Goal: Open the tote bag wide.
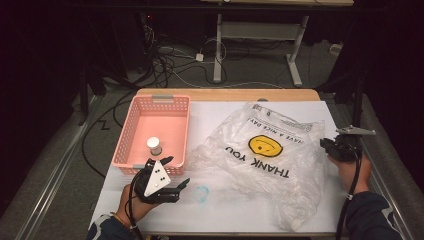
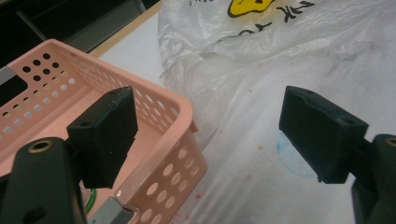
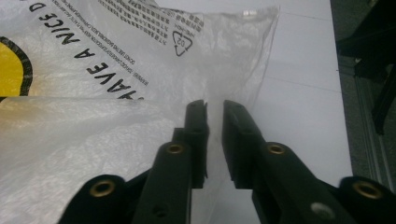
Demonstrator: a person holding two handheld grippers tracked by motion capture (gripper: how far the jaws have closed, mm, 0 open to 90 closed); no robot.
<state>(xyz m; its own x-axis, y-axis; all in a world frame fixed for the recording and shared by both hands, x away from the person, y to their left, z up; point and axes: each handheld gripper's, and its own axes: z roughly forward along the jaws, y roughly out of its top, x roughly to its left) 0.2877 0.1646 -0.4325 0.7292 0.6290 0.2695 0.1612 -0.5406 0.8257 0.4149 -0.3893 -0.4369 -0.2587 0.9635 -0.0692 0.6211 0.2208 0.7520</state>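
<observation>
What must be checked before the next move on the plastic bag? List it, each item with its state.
1. Left gripper empty, jaws wide apart: ok.
2. Right gripper pinching the edge of the plastic bag: not ok, a gap shows between its jaws.
3. Mouth of the plastic bag open: cannot tell.
4. Pink basket upright beside the plastic bag: ok.
5. White jar standing in the pink basket: ok.

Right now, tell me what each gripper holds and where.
Left gripper: nothing. Right gripper: narrow gap at the plastic bag edge; a hold cannot be told.
</observation>
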